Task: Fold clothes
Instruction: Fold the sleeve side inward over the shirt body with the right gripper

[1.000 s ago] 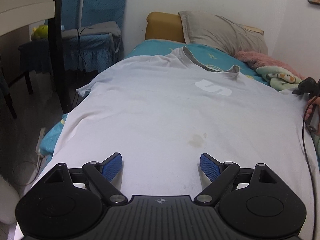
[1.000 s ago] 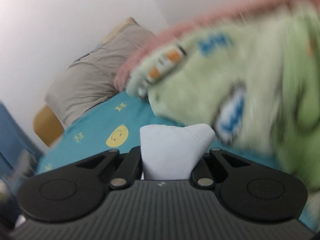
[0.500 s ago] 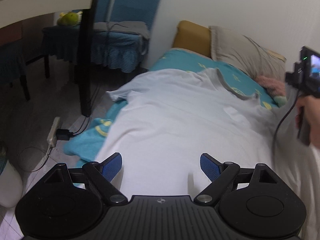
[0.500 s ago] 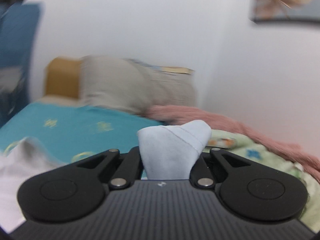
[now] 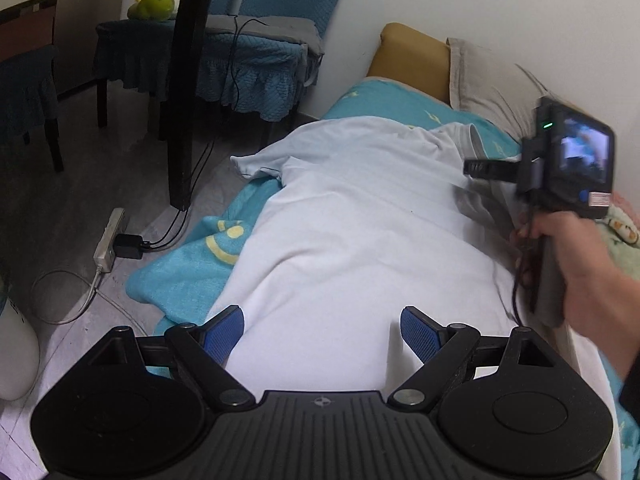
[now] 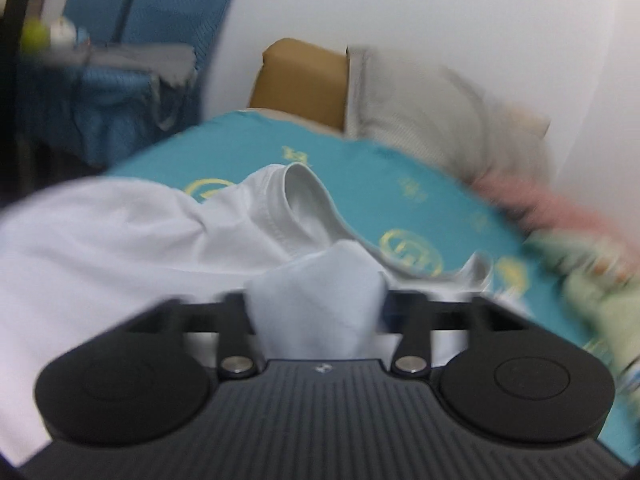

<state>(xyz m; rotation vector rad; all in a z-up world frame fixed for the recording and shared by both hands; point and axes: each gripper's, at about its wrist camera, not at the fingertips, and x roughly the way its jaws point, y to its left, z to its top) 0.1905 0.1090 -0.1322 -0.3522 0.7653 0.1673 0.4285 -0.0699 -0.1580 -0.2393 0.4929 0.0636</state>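
Shirt [image 5: 360,232]: white, spread along the bed [image 5: 192,280], collar [image 6: 304,204] toward the pillow [image 6: 432,120].
Left tongs [image 5: 322,328]: spread wide, empty, over the shirt's near hem (blue pads clear of the cloth).
Right tongs [image 6: 316,308]: clamped on a bunched fold of the shirt; the view is blurred.
Right hand [image 5: 576,256]: grips the handle above the shirt's right side.
Floor [image 5: 72,216]: power strip [image 5: 110,240] beside the bed.
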